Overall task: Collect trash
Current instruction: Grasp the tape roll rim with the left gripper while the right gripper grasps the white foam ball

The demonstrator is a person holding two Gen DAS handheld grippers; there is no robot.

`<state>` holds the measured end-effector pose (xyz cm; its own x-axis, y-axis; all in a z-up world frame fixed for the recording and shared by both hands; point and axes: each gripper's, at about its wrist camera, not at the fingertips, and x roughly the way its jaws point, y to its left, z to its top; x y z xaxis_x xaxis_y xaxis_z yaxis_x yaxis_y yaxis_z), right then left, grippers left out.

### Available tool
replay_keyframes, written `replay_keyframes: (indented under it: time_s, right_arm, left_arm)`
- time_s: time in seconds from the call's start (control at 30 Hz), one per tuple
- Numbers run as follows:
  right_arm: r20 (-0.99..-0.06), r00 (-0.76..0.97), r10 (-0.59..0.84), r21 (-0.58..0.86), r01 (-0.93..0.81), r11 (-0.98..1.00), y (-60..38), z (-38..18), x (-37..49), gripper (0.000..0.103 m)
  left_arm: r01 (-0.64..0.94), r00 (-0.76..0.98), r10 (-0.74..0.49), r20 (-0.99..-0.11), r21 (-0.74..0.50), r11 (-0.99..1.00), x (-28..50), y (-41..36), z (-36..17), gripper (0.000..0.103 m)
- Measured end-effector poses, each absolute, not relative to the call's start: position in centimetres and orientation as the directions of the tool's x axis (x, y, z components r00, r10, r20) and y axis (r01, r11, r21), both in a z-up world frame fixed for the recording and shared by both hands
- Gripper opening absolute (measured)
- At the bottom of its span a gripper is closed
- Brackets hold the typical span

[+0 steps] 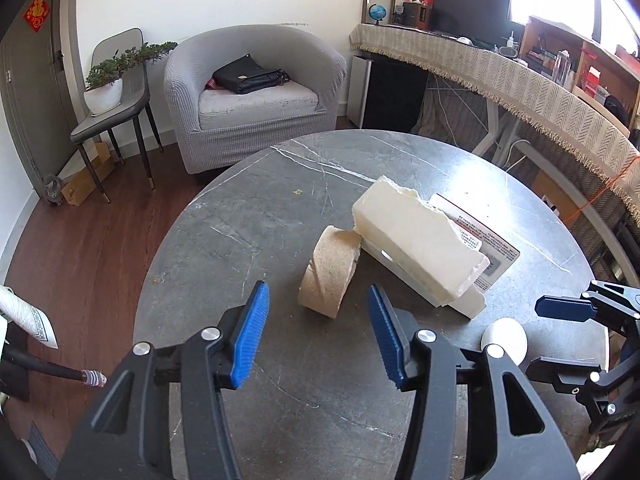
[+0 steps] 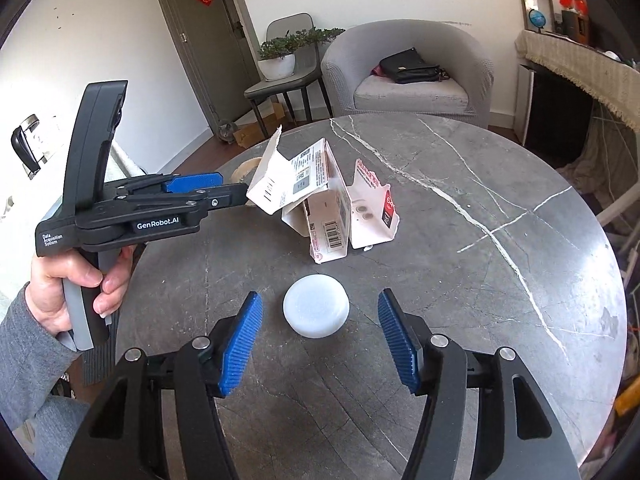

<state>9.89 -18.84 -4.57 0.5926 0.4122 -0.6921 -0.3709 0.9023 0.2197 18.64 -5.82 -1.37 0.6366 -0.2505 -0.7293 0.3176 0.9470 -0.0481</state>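
The left tool (image 1: pixel 318 334) is hanging over the round grey bench (image 1: pixel 240 248) with its blue pads (image 1: pixel 250 336) standing apart and nothing between them. Just past the pads, a brown cardboard ring (image 1: pixel 326 270) is standing tilted on its edge on the bench. The ring is leaning against a white torn box (image 1: pixel 416 240), which is lying on a flat white card with print (image 1: pixel 490 246). The right tool (image 2: pixel 320 338) is also hanging over the bench with its pads wide apart and holding nothing. A small round white lid (image 2: pixel 316 311) is lying flat on the bench just ahead of the right tool, in line with the gap between its pads, and not touching them. Beyond the lid, the torn box and a small red and white packet (image 2: pixel 372 210) are standing together near the middle of the bench. In the right wrist view, a hand (image 2: pixel 68 284) in a grey sleeve is gripping the handle of the left tool. Behind the bench, a grey armchair (image 1: pixel 256 96) is holding a black bag (image 1: pixel 248 74), and a green plant in a white pot (image 1: pixel 106 84) is sitting on a grey chair (image 1: pixel 116 116).
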Motion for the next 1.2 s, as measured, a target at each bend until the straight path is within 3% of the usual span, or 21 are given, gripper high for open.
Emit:
replay_keyframes:
  time_s: [0.2, 0.37, 0.63, 0.93, 1.1, 1.2]
  right_arm:
    - [-0.693, 0.584, 0.423, 0.229, -0.378, 0.897, -18.8, -4.5, 9.9, 0.061]
    - [-0.699, 0.576, 0.424, 0.231, -0.379, 0.896, -18.6, -4.7, 10.1, 0.061]
    - [-0.720, 0.559, 0.411, 0.211, -0.388, 0.897, -17.7, -5.1, 10.1, 0.060]
    - [-0.750, 0.572, 0.332, 0.117, -0.379, 0.918, -16.2, -5.2, 10.4, 0.039]
    - [-0.758, 0.588, 0.282, 0.042, -0.388, 0.921, -15.4, -5.3, 10.1, 0.038]
    - [-0.747, 0.590, 0.306, 0.069, -0.388, 0.919, -15.5, -5.0, 10.1, 0.038]
  left_arm:
    - [0.329, 0.598, -0.271, -0.755, -0.078, 0.941, 19.3, -6.1, -2.3, 0.024]
    - [0.328, 0.600, -0.301, -0.741, -0.115, 0.938, 19.0, -5.7, -1.9, 0.023]
    - [0.291, 0.622, -0.250, -0.742, -0.078, 0.954, 17.5, -5.2, -1.0, 0.023]
    - [0.259, 0.635, -0.280, -0.720, -0.143, 0.955, 15.9, -3.4, 0.0, 0.020]
    - [0.247, 0.627, -0.285, -0.725, -0.162, 0.955, 15.5, -3.2, -0.8, 0.018]
    - [0.242, 0.629, -0.284, -0.724, -0.165, 0.956, 15.0, -2.9, -0.8, 0.017]
